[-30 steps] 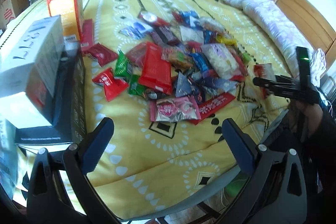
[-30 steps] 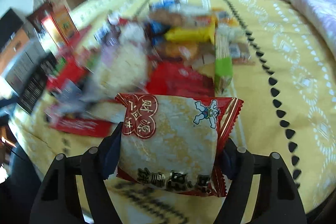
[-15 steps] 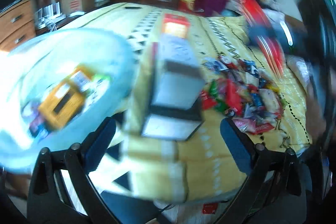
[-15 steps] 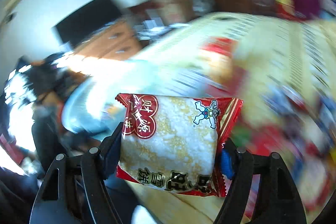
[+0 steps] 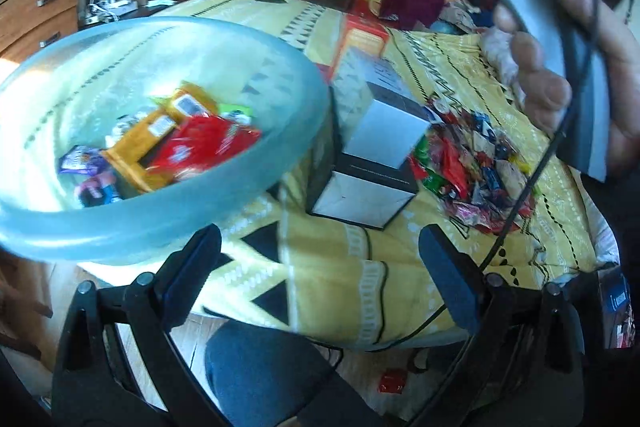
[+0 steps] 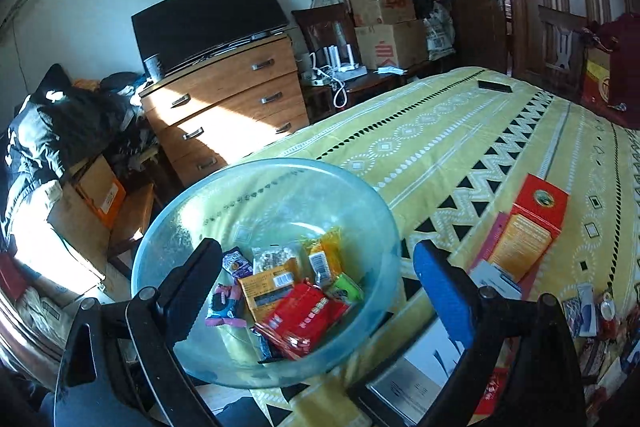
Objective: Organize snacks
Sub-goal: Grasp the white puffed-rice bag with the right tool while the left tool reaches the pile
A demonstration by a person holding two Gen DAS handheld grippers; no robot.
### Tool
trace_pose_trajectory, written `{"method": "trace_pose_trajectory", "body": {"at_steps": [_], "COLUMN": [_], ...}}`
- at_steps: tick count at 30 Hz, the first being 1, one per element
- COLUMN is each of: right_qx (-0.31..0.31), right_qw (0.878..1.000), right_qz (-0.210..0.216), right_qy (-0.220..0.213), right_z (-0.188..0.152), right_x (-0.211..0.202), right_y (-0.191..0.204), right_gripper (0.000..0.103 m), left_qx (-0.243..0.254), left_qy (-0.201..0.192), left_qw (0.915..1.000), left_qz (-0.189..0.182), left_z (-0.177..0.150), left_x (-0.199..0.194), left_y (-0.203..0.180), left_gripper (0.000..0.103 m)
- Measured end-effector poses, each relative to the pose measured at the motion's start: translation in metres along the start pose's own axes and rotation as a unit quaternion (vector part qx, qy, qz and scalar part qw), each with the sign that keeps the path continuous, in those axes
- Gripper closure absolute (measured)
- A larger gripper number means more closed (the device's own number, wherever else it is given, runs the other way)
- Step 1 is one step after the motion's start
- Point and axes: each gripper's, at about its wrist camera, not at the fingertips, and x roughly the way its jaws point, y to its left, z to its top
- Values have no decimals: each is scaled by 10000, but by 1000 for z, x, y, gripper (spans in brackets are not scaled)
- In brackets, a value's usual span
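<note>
Bowl [image 6: 352, 187] sitting at bed edge, collecting snacks. I'm seeing right gripper [image 6: 320, 283] jaws just opening, empty above it; left gripper [image 5: 320, 267] apart, empty.

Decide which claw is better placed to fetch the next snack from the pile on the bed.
Probably left: its empty claw has the snack pile in view ahead, while the right claw hangs open over the bowl.

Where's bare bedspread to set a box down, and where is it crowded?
Free: bedspread between the glass bowl and the black remote, beyond the orange box. Crowded: snack pile right of the grey box.
</note>
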Motion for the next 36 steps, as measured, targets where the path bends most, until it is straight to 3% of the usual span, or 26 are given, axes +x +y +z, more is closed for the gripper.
{"method": "trace_pose_trajectory", "body": {"at_steps": [4,8,12,15,18,23,26,28,36], "right_qx": [558,1231,2064,2525,2820,2823,2626,2601,2646], "right_qw": [9979,9865,9518,9246,9084,9095,9101,9138,9269], "right_qz": [-329,-1024,-2184,-2789,-3018,-2865,-2895,-2885,-2643], "right_qy": [-96,334,609,603,645,1048,1374,1190,323], "right_z": [-57,-153,-236,-266,-278,-279,-289,-294,-295], "right_x": [-55,-93,-144,-178,-190,-159,-136,-142,-200], "right_y": [-46,-105,-186,-242,-285,-321,-324,-318,-288], "right_gripper": [5,5,5,5,5,5,20,24,24], "left_qx": [370,589,766,865,986,1060,1103,1161,1681], "left_qy": [-41,320,579,762,894,1039,1051,1051,1181], "left_qw": [9987,9956,9913,9878,9847,9823,9822,9819,9760], "left_qz": [-358,-658,-902,-1051,-1123,-1145,-1099,-1061,-726], "left_z": [0,-5,-7,-8,-5,6,20,30,59], "left_x": [5,30,49,62,73,94,114,129,204], "left_y": [-31,-54,-79,-96,-112,-134,-149,-159,-209], "left_gripper": [3,3,3,3,3,3,3,3,4]}}
